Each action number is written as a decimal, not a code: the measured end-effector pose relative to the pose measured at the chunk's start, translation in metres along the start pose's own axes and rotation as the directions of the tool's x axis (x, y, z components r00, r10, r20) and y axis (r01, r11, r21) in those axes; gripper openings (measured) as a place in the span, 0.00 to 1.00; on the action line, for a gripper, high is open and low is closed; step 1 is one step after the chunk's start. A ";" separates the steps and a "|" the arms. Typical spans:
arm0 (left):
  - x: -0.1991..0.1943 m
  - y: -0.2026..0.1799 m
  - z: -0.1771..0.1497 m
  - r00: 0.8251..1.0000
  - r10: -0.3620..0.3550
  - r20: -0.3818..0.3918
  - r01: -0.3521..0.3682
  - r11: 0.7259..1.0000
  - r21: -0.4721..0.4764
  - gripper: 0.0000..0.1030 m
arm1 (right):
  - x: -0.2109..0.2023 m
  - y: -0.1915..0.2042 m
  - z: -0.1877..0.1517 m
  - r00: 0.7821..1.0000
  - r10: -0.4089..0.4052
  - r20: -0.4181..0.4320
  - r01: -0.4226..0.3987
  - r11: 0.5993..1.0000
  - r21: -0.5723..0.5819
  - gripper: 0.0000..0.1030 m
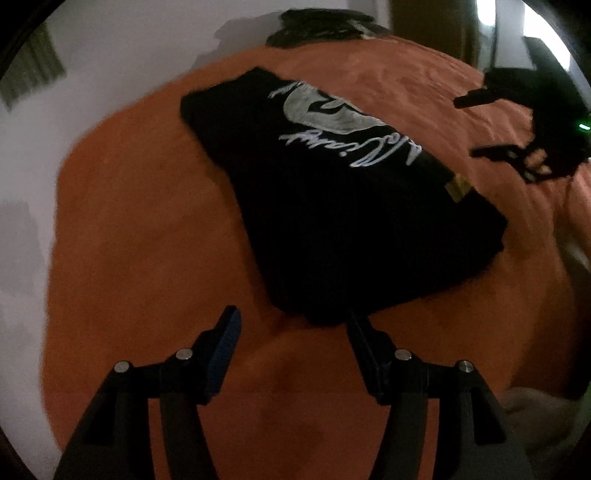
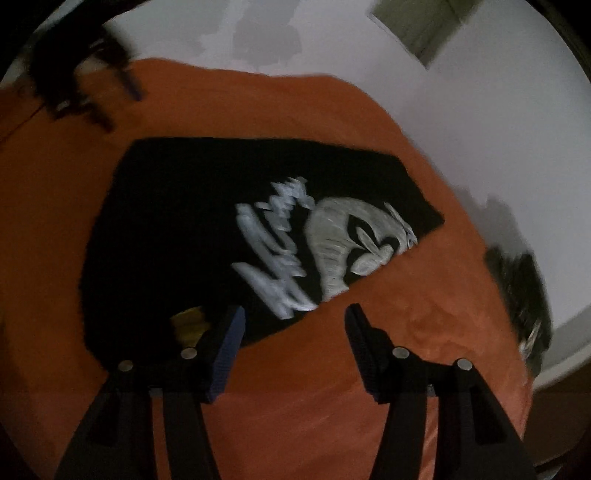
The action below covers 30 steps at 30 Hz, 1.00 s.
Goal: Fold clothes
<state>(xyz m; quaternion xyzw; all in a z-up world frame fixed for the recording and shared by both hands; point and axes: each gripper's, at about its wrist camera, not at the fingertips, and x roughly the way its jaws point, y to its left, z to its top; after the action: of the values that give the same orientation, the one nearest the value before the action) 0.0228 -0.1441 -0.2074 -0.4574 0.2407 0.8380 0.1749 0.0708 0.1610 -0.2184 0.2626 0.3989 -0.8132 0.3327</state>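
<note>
1. Here, in the left wrist view, the left gripper (image 1: 291, 321) is hovering just above the orange bedcover (image 1: 147, 221), with its jaws standing wide apart and gripping nothing. The black T-shirt (image 1: 332, 221) is lying flat on the cover, already folded into a compact rectangle with the white print (image 1: 332, 125) facing up. Its near corner is sitting just beyond the fingertips, close to the right finger. The right gripper (image 1: 476, 125) is showing far off at the upper right, also spread open. A dark pile of clothes (image 1: 321, 26) is resting at the far edge of the bed

2. In the right wrist view, the right gripper (image 2: 295, 314) is also holding nothing, jaws apart, over the shirt's near edge by a yellow label (image 2: 190, 321). The left gripper (image 2: 85, 85) is appearing blurred at the upper left

3. The shirt is looking light, soft and limp, so I judge it is going to sag and unfold if lifted by one layer; pinching through all layers at a corner or edge seems safer
</note>
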 end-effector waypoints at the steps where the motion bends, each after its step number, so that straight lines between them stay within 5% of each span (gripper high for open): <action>1: 0.001 -0.006 0.000 1.000 0.015 0.000 -0.015 1.000 0.026 0.59 | -0.006 0.014 -0.004 1.000 -0.010 0.019 0.010 1.000 -0.010 0.63; 6: 0.008 -0.043 -0.002 1.000 0.023 -0.013 -0.021 0.989 0.146 0.60 | -0.029 0.078 -0.027 0.993 -0.034 0.112 0.051 0.987 -0.154 0.68; 14: 0.023 -0.083 -0.003 0.998 -0.066 -0.024 0.069 0.986 0.153 0.61 | -0.018 0.126 -0.042 0.997 -0.049 0.067 0.069 0.940 -0.335 0.68; 20: 0.024 -0.101 -0.005 0.998 0.048 0.040 -0.058 0.952 0.300 0.61 | -0.005 0.139 -0.037 0.995 -0.082 0.062 0.099 0.923 -0.373 0.68; 30: 0.029 -0.103 -0.011 0.993 0.103 0.053 -0.116 0.888 0.445 0.63 | 0.008 0.153 -0.022 0.977 -0.135 0.166 0.192 0.892 -0.409 0.68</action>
<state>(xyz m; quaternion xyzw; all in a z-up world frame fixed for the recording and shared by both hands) 0.0684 -0.0631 -0.2621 -0.3788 0.4497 0.7751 0.2314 0.1840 0.1056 -0.3084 0.0949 0.5632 -0.7481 0.3378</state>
